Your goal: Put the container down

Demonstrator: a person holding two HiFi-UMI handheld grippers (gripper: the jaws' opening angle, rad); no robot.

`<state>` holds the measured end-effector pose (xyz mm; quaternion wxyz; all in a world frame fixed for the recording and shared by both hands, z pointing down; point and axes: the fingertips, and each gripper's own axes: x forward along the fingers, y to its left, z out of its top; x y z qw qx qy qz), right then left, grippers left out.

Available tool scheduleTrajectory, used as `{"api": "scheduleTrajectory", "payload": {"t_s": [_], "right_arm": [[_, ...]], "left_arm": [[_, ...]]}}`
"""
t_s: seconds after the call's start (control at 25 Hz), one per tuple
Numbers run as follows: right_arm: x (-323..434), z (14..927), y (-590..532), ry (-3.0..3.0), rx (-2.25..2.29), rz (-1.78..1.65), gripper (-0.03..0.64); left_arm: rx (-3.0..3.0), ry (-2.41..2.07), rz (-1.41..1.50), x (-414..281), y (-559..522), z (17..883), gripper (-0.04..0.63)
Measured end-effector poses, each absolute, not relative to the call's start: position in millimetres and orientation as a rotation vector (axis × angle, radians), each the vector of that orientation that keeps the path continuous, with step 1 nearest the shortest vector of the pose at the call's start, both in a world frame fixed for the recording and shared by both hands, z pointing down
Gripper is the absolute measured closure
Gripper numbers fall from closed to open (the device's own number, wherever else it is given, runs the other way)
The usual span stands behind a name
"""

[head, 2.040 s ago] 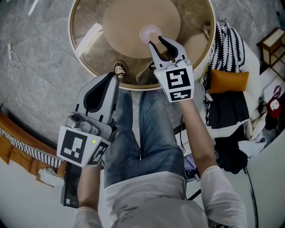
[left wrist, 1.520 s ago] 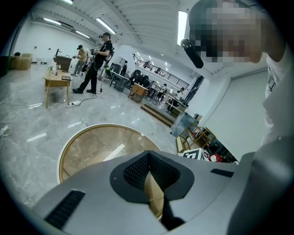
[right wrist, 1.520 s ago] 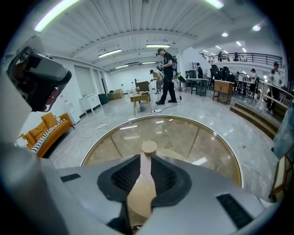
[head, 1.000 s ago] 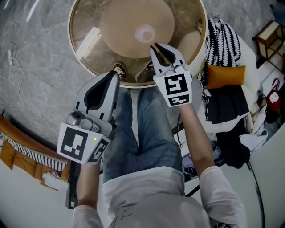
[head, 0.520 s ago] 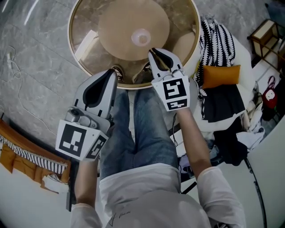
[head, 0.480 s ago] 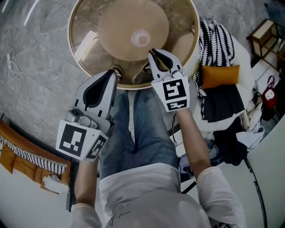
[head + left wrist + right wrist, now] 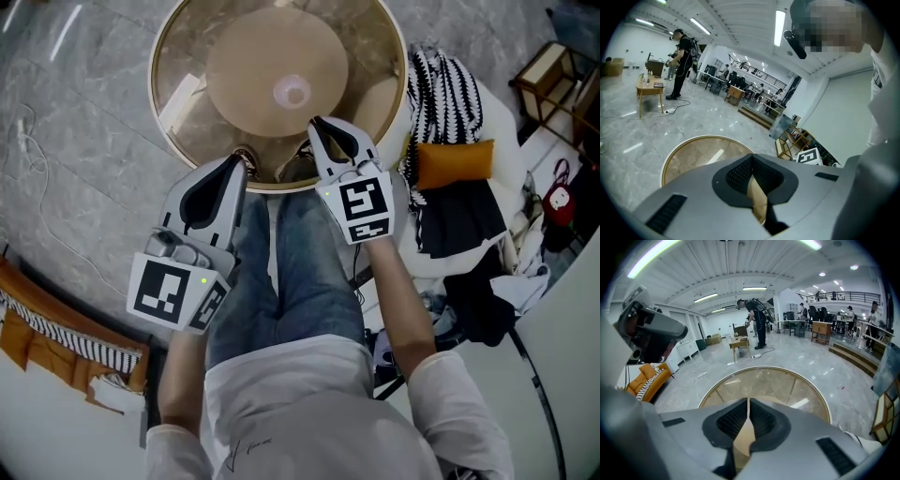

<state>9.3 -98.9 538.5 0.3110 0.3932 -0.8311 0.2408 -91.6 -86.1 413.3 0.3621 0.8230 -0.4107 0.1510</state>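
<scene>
**Container on the glass surface, both grippers at its near rim**

The small clear container (image 7: 292, 91) stands upright at the middle of the round glass surface (image 7: 156, 89), over the tan disc (image 7: 248, 52) seen under the glass. It is apart from both grippers.

The right gripper (image 7: 320, 123) hangs over the near part of the surface, just short of the container. Its fingers (image 7: 736, 418) have just been closing and now meet at the tips, with nothing between them. The left gripper (image 7: 233, 163) sits at the near rim, left of the right one. Its fingers (image 7: 740, 171) are also together and hold nothing.

The gold rim runs unbroken round the surface. The person's jeans (image 7: 300, 281) come up to its near edge, and a shoe (image 7: 246, 155) shows through the glass there. Left of the surface lies grey marble floor (image 7: 75, 103), crossed by 1 thin cable (image 7: 28, 155). To the right, a striped black-and-white cloth (image 7: 450, 89) and an orange cushion (image 7: 455, 164) crowd close to the rim.

Each gripper carries a cube with black-and-white square markers (image 7: 362, 206). A small mark on the shirt (image 7: 246, 448) is too small to read.
</scene>
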Motion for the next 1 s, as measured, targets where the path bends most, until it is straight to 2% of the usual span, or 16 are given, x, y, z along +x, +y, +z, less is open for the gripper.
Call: {"api": "scheduleTrajectory", "payload": {"t_s": [0.6,1.0], "right_arm": [[19,475,-96,-2.206,1.084,0.682,0.599],[8,401,-87,-2.281,1.019,0.662,0.600]], "left_arm": [[2.156,-0.982,0.413,-79,-73,379,0.578],[2.189,-0.969,0.398,-72,-60,330,0.577]]}}
